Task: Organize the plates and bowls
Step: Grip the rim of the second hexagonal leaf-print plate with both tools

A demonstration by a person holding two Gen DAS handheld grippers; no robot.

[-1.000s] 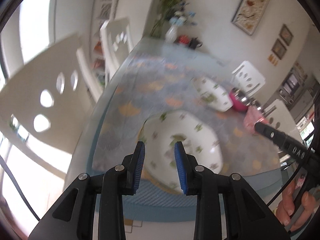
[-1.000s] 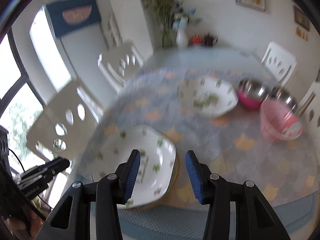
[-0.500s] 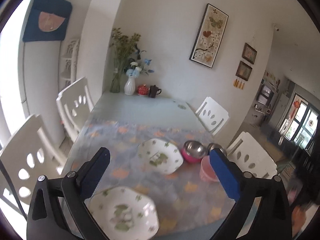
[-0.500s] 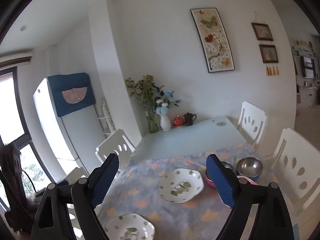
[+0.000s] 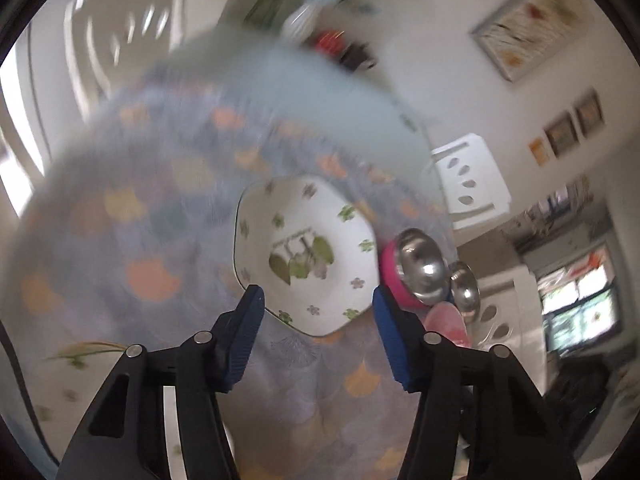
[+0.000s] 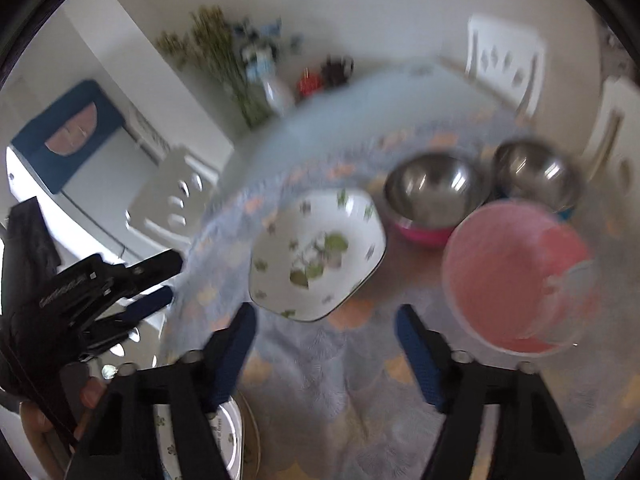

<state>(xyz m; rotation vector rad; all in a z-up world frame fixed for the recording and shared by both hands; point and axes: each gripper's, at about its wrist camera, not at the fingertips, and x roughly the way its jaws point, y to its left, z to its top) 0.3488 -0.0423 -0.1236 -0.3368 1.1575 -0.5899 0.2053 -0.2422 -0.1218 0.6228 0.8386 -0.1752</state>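
Note:
A white floral plate (image 5: 304, 254) lies on the patterned tablecloth, just beyond my open, empty left gripper (image 5: 318, 308). It also shows in the right wrist view (image 6: 316, 256), ahead of my open, empty right gripper (image 6: 326, 332). A second floral plate lies near, at the left edge (image 5: 68, 368) and under the right gripper's left finger (image 6: 224, 436). A steel bowl with a pink outside (image 6: 434, 196), a second steel bowl (image 6: 536, 174) and a pink plastic bowl (image 6: 516, 276) stand to the right. The left gripper (image 6: 100, 280) shows at left in the right wrist view.
White chairs (image 5: 468, 184) stand around the table (image 5: 320, 92). A vase of flowers (image 6: 272, 84), a red pot (image 6: 310, 80) and a dark mug (image 6: 338, 68) stand at the far end. The frames are motion-blurred.
Both grippers opened wide half a second ago while raised, then dropped back toward the table. Their jaws now stand somewhat narrower, facing the far floral plate.

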